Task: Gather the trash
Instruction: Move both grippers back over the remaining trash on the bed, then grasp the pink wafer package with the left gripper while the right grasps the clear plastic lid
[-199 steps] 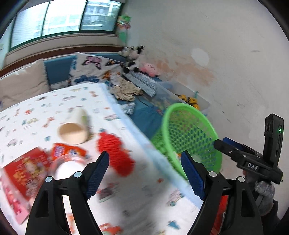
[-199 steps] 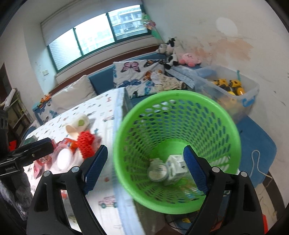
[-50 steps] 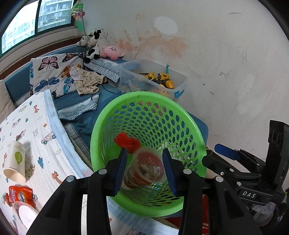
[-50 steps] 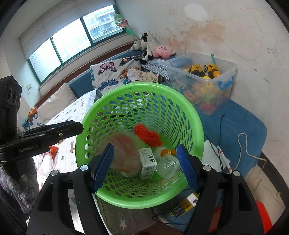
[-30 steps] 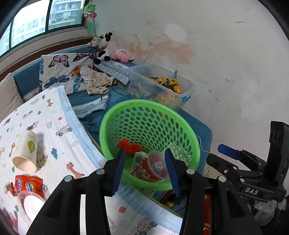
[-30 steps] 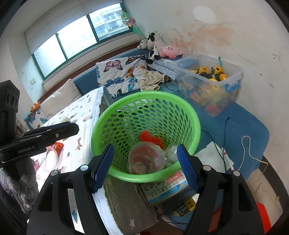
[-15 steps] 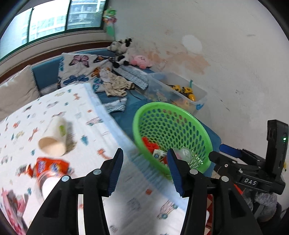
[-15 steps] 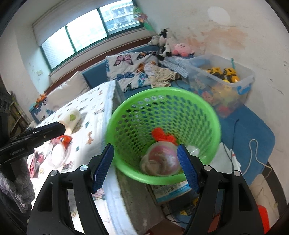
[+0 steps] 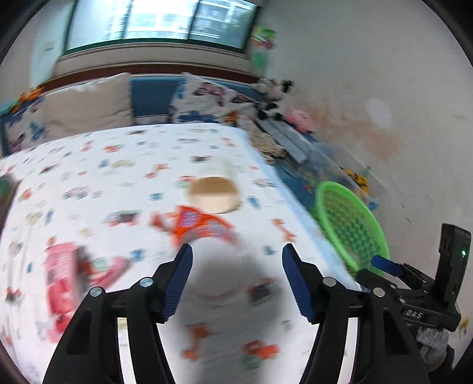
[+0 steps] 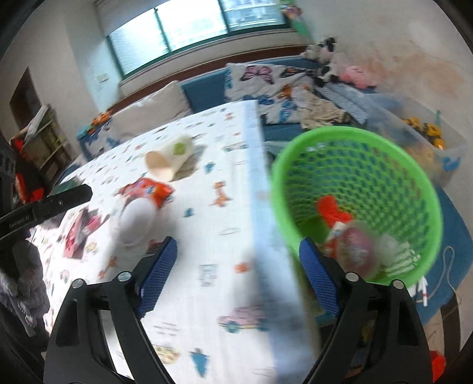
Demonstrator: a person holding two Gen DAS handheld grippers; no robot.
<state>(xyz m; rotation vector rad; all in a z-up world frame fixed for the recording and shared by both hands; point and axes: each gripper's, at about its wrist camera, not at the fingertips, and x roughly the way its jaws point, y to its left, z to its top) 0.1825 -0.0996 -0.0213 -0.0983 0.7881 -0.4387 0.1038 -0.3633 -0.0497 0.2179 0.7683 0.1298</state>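
**Two open tongs over the bed, trash still lying there**

The left gripper [image 9: 236, 277] hangs over the bed sheet [image 9: 118, 165] with its blue fingers [image 9: 177, 280] spread wide and nothing between them. The picture is blurry here. Just past the fingers, at 12 o'clock, lies an orange snack wrapper [image 9: 201, 226]. A bit farther at 12 o'clock lies a paper cup [image 9: 214, 192] on its side, with its mouth facing us. At 9 o'clock sits a pink and red packet [image 9: 63, 280]. At 3 o'clock, off the edge of the bed, stands the green basket [image 9: 348, 224].

The right gripper [image 10: 236, 274] is spread wide too, and holds nothing. It hangs over the edge of the bed. At 2 o'clock the green basket [image 10: 354, 180] is near, with a red thing [image 10: 332, 211] and a round clear lid [image 10: 356, 246] inside. At 11 o'clock a white tub [image 10: 136, 218] lies touching the orange wrapper, and the paper cup is beyond it. Far off are pillows [image 10: 147, 112] and a window [image 10: 192, 26].
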